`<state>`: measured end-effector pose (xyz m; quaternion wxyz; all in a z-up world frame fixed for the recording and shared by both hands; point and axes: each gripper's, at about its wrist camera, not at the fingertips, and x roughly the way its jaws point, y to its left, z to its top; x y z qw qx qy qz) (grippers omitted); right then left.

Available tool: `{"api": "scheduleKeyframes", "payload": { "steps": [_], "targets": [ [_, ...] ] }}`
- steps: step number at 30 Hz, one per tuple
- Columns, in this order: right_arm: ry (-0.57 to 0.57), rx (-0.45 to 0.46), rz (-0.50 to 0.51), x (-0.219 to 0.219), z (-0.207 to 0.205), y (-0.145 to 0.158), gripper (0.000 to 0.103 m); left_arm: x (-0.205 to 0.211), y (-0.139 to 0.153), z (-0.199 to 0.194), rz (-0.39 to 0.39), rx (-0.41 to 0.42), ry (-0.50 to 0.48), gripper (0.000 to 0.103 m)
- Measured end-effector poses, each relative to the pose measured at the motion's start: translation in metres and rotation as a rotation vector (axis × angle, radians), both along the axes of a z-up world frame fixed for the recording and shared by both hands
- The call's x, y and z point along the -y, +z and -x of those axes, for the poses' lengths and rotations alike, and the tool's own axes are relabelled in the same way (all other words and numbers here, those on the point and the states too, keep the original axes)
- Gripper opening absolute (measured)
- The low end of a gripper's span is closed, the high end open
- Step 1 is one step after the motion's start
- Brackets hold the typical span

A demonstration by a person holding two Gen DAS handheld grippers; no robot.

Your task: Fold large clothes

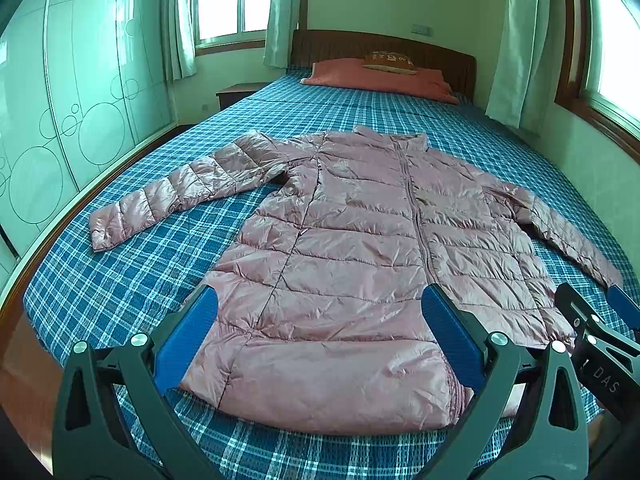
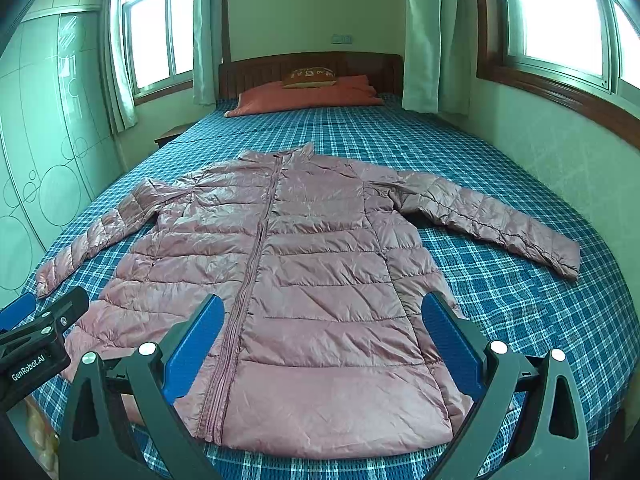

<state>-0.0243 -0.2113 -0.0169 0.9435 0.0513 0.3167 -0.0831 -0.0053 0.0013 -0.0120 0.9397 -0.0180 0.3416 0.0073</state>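
A pink quilted puffer jacket (image 1: 352, 248) lies flat and zipped on the blue plaid bed (image 1: 120, 280), collar toward the headboard, both sleeves spread out. It also shows in the right wrist view (image 2: 304, 280). My left gripper (image 1: 320, 308) is open and empty, hovering above the jacket's hem on its left half. My right gripper (image 2: 320, 316) is open and empty above the hem on the right half. The right gripper's body shows at the right edge of the left wrist view (image 1: 600, 332); the left gripper's body shows at the left edge of the right wrist view (image 2: 40, 340).
An orange pillow (image 1: 380, 78) with a small cushion lies by the wooden headboard (image 1: 384, 44). A glass-front wardrobe (image 1: 60, 120) stands along the left. A nightstand (image 1: 236, 94) sits at the far left corner. Windows with curtains (image 2: 424, 32) line the walls.
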Motion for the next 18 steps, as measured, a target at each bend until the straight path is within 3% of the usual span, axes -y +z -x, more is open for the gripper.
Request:
{"api": "scheduleKeyframes", "payload": {
  "steps": [18],
  "targets": [
    [0.0,0.0,0.0,-0.0008,0.0003,-0.0002,0.098,0.0011,-0.0008,0.0007,-0.001,-0.003,0.0,0.101]
  ]
}}
